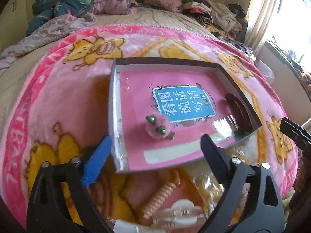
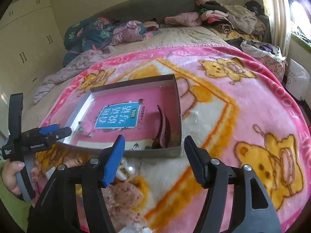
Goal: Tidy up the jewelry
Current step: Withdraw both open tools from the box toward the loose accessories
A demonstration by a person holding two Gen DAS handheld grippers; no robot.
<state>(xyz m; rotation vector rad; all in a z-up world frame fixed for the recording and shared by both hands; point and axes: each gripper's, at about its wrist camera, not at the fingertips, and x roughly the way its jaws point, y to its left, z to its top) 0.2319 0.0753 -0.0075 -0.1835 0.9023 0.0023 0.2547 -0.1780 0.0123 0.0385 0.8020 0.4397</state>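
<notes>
So the shallow box (image 1: 113, 104) is parked in the middle of the pink blanket (image 1: 58, 97) on the bed, w/ a pink book (image 1: 136, 89) lining the bottom, prob so small bits sit on something flat instead of sinking into the fleece. Two pieces are in it: the fuzzy pink pom-pom clip (image 1: 157, 128) with green ears near the front-left, and a dark claw clip (image 2: 164, 130) tucked into the front-right corner against the wall. Kept apart, which makes sense since each side seems to feed its own end of the box.

Left gripper (image 1: 155, 145) is spread wide, nothing between the pads, hanging just above and in front of the pom-pom clip. Right gripper (image 2: 154, 153) is also parted (less wide imo), nothing in it, sitting on the near side of the box in line with the claw clip. Both are angled down at the box, not touching anything afaict.

Rest of the stuff is outside, on the blanket near the box's front edge: a peach ribbed clip (image 1: 157, 202), a pale clip (image 1: 182, 211) beside it, and a floral fabric piece (image 2: 124, 196) (scrunchie? too blurry to tell). My guess is those go in next, so roughly partway done.
</notes>
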